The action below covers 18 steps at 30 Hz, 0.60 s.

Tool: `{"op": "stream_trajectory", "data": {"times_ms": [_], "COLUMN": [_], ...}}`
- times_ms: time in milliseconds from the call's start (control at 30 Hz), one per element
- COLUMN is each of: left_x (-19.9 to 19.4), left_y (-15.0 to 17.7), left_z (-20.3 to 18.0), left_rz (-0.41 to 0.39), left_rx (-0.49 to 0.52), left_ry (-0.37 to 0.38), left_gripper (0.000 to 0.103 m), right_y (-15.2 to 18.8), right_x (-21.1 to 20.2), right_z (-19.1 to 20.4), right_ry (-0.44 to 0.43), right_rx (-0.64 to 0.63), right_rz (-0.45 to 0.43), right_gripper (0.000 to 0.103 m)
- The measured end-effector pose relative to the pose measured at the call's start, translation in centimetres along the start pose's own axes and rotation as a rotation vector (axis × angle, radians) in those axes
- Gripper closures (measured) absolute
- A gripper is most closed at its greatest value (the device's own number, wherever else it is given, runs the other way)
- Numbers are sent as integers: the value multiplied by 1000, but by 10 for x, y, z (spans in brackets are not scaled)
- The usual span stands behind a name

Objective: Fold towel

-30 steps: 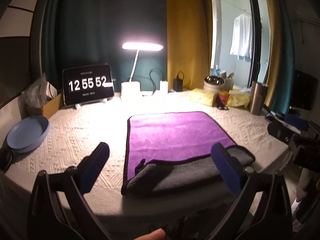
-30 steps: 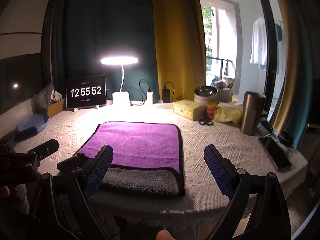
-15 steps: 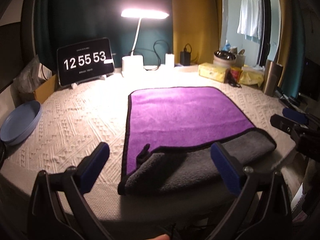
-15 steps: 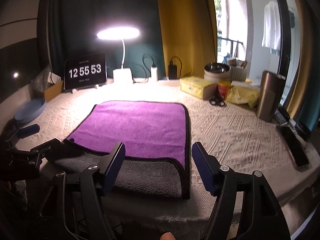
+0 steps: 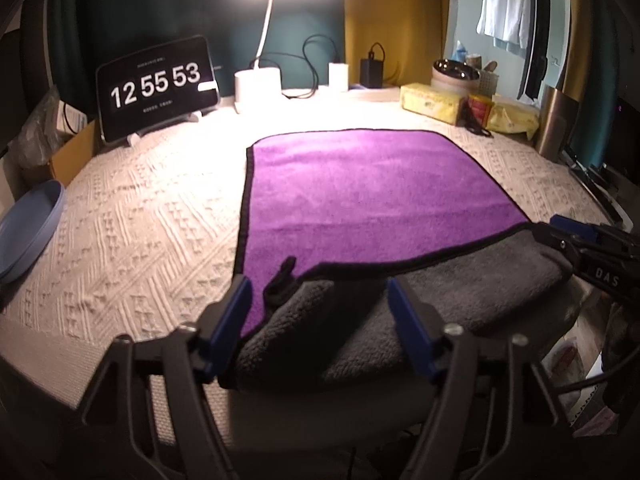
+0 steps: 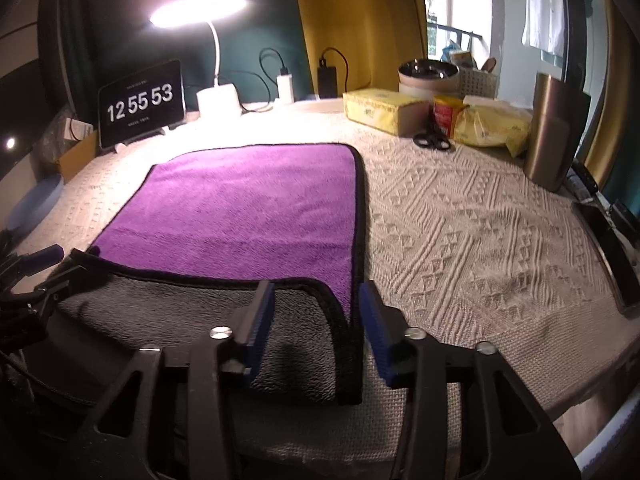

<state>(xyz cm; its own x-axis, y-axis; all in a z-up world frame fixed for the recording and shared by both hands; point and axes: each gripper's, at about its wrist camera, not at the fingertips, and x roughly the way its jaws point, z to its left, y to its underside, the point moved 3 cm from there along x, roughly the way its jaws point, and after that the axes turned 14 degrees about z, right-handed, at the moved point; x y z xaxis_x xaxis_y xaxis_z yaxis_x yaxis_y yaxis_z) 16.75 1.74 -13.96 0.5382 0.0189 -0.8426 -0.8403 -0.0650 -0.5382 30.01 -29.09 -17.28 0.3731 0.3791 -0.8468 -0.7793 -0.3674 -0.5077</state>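
A purple towel with black trim lies flat on the white knitted tablecloth; its near edge is turned over and shows the grey underside. It also shows in the right wrist view. My left gripper is open, its blue pads either side of the near left corner of the grey fold. My right gripper is open, narrower, its pads either side of the near right corner. Each gripper shows at the edge of the other's view.
At the back stand a clock display, a lit desk lamp, chargers, yellow tissue packs, scissors and a metal tumbler. A blue plate lies far left. A phone lies far right.
Both grippers have moved forward and down to the towel's near grey fold. Their jaws have narrowed from wide open around the two near corners.
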Motion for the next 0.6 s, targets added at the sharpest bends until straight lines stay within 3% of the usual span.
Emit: {"op": "stream_trajectory", "data": {"times_ms": [133,333,433,600], "left_x": [6,7,5,0], "left_y": [3,6,6,5], "left_z": [-4,-4,-1,-4], "left_rz": [31,38,33,18], "left_rx": [21,18,3,18], "left_ry": [-2,11,12,26], "left_gripper": [49,63,77,87], "right_y": [2,4,6,4], "right_x": [4,7,8,-2], "right_z": [2,4,5,8], "right_ry": [4,25,38,49], "right_rx": [-14,-36,-45,-67], "right_rz": [11,27,31,-1], "right_gripper": [69,87,96,98]}}
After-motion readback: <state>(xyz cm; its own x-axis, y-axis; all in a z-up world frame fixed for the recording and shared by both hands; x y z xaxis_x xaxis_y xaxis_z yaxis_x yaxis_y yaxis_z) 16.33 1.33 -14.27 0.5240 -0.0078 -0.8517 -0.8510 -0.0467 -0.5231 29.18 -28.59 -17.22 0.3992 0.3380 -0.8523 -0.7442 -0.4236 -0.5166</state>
